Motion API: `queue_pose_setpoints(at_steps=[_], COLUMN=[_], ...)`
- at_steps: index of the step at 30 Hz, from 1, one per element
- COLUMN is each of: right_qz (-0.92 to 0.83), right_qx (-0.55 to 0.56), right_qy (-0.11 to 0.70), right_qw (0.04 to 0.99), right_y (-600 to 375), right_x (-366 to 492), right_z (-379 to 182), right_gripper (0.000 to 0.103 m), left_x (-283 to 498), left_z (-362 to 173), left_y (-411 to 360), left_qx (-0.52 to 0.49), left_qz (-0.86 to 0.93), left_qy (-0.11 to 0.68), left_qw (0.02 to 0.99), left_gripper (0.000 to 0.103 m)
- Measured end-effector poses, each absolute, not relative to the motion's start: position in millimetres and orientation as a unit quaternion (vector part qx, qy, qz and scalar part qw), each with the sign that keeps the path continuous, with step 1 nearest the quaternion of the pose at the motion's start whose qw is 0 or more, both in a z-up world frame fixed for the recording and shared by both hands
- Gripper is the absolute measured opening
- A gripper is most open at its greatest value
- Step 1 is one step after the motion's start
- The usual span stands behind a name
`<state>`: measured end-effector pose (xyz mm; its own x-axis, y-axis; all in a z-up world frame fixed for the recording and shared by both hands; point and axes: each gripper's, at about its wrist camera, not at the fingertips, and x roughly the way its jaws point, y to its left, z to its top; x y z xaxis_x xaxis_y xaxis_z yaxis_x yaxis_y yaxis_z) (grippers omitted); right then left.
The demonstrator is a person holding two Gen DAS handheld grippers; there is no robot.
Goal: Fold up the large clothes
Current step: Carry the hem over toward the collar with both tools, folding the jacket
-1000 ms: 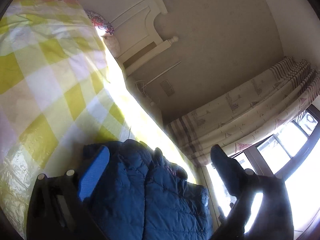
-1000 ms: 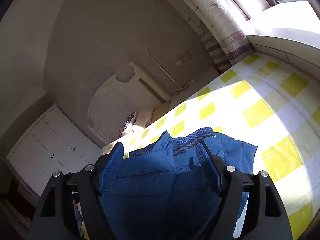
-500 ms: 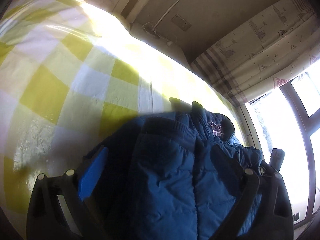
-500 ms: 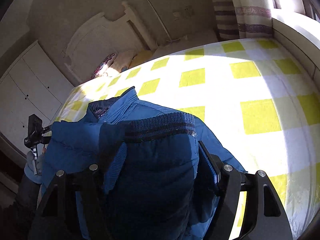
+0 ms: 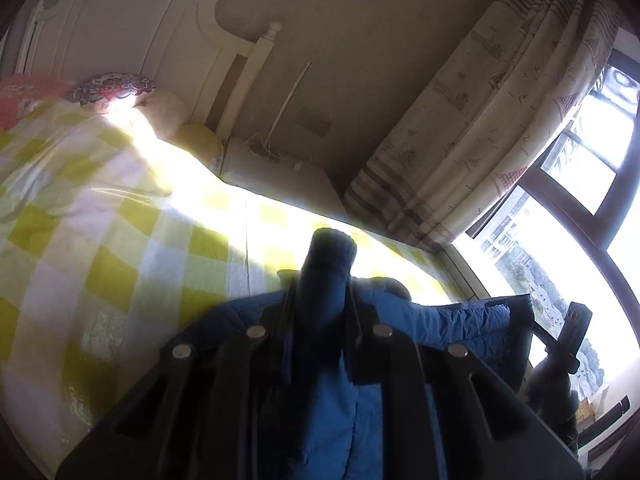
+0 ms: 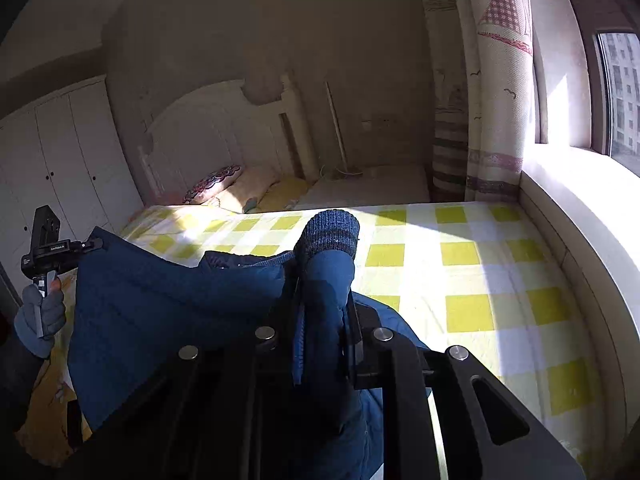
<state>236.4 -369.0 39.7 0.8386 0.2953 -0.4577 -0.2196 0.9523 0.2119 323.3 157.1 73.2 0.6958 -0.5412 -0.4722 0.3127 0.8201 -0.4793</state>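
Cloth, plastic, painted wood

Quilted matt blue jacket point(image 6: 168, 304), ribbed knit cuff point(image 6: 332, 232); matt black plastic tongs point(image 6: 324, 344); soft checked bed sheet point(image 6: 480, 280); smooth white headboard point(image 5: 120, 32).

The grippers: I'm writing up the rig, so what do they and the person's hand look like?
Both grippers, left and right, have matte black angular bodies with round silver screws; blue pads line the right's fingers. The left hand wears a grey-blue glove over a dark sleeve. No cables show.

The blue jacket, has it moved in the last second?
Yes. In the right wrist view the blue jacket now hangs raised off the checked bedspread, stretched toward the left gripper, with the right gripper clamped on a sleeve; earlier it lay bunched on it.
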Motion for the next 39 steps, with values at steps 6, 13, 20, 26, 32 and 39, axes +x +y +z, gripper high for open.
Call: queue_pose_setpoints(at_steps=[6,13,20,26,32,39], right_qz=[0.088,0.014,0.029,0.022,0.081,0.121], right_qx=[0.111,0.137,0.188,0.230,0.093,-0.057], right_qy=[0.262,0.410,0.402,0.416,0.332,0.403], right_qw=[0.955,0.902,0.895,0.880,0.935,0.905], right_y=[-375,-368,-380,-392,-310,-173], right_x=[294,369,368,363,352,389], right_z=[82,-61,-74,-63,15,-3], right_gripper=[0.016,0.017,0.018,0.077,0.077,0.074], left_x=[387,441,440,432,406,424], left_z=[84,-59,-54,-35,36,14], left_y=[143,137,135,160,81,-45], left_qx=[-0.198,-0.220,-0.203,-0.265,-0.132,0.052], left_qz=[-0.158,-0.060,-0.044,0.000,0.008,-0.036], left_qy=[0.338,0.449,0.436,0.422,0.342,0.391], left_qw=[0.906,0.864,0.876,0.867,0.930,0.918], left_gripper=[0.018,0.021,0.029,0.080,0.093,0.100])
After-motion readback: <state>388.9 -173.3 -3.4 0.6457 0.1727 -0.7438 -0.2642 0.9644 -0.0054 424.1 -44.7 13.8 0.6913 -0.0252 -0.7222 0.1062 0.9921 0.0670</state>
